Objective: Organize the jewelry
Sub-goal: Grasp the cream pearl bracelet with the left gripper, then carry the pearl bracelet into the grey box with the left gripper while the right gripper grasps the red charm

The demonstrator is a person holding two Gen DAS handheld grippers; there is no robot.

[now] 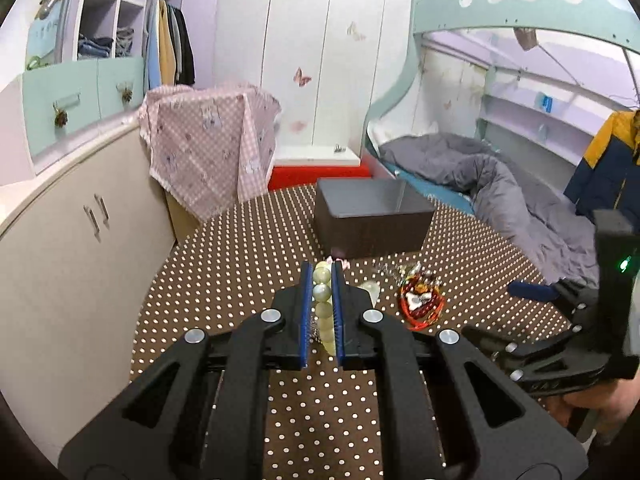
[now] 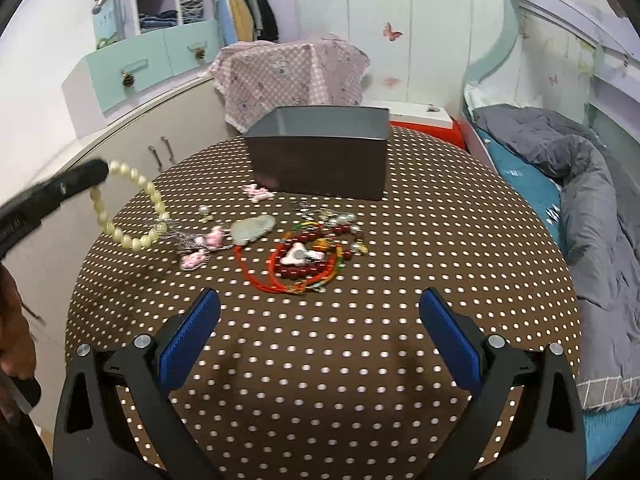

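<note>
My left gripper is shut on a pale green bead bracelet. In the right wrist view the bracelet hangs from the left gripper above the table's left edge. A dark grey open box stands at the far side of the round polka-dot table; it also shows in the left wrist view. Loose jewelry lies in front of it: red bead strings, a jade pendant, pink pieces. My right gripper is open and empty, above the table's near part.
A cream cabinet stands left of the table. A bed with a grey quilt is on the right. A pink checked cloth covers something behind the box.
</note>
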